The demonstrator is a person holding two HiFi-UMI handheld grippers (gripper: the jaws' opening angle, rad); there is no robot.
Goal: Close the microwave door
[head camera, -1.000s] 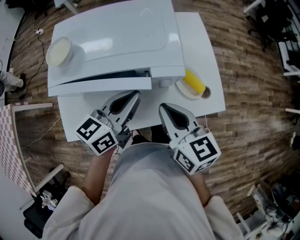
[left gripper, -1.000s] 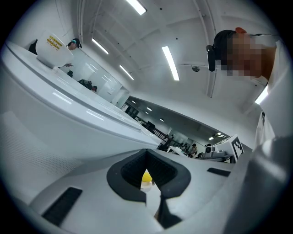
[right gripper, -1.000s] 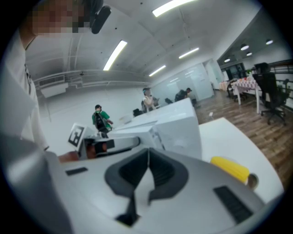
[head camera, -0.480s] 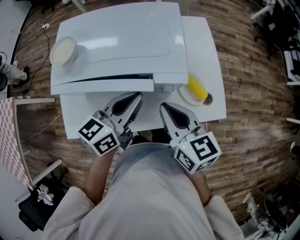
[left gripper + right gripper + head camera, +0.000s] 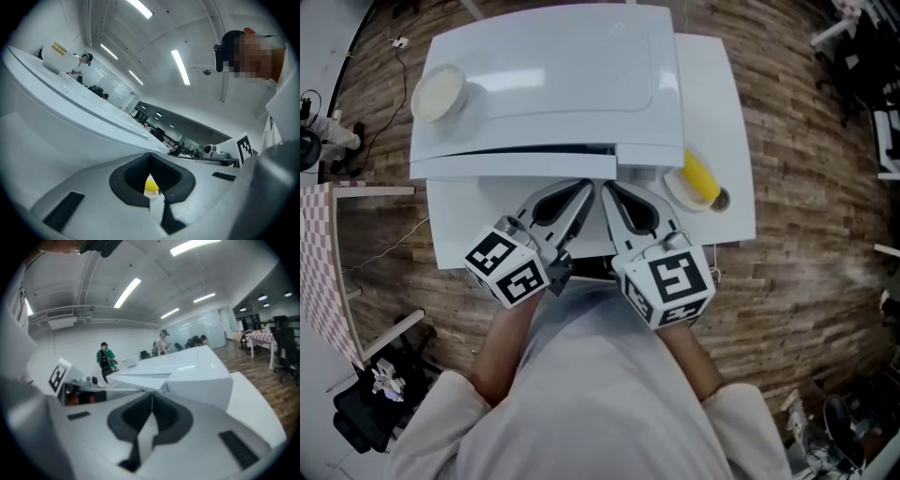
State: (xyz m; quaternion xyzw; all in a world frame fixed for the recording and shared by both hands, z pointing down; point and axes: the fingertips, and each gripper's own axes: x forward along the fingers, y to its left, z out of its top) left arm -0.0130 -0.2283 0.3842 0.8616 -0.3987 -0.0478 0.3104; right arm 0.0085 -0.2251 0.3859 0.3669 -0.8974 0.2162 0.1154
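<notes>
The white microwave (image 5: 544, 75) stands on a white table (image 5: 712, 94). Its door (image 5: 516, 167) is slightly ajar, with a thin dark gap along the top edge. My left gripper (image 5: 581, 190) and right gripper (image 5: 607, 190) sit side by side just in front of the door's right end, tips almost touching it. Both are shut and hold nothing. In the left gripper view the shut jaws (image 5: 150, 157) point along the microwave's side (image 5: 70, 126). The right gripper view shows its shut jaws (image 5: 152, 397) before the microwave (image 5: 197, 376).
A cream bowl (image 5: 438, 92) rests on the microwave's top left. A white plate with a yellow item (image 5: 697, 178) lies on the table to the right of the microwave. The wooden floor (image 5: 806, 234) surrounds the table. People stand far off in the right gripper view.
My right gripper has swung left until it is next to the left one. Both tips have moved up close to the door's right end. The door gap looks slightly narrower.
</notes>
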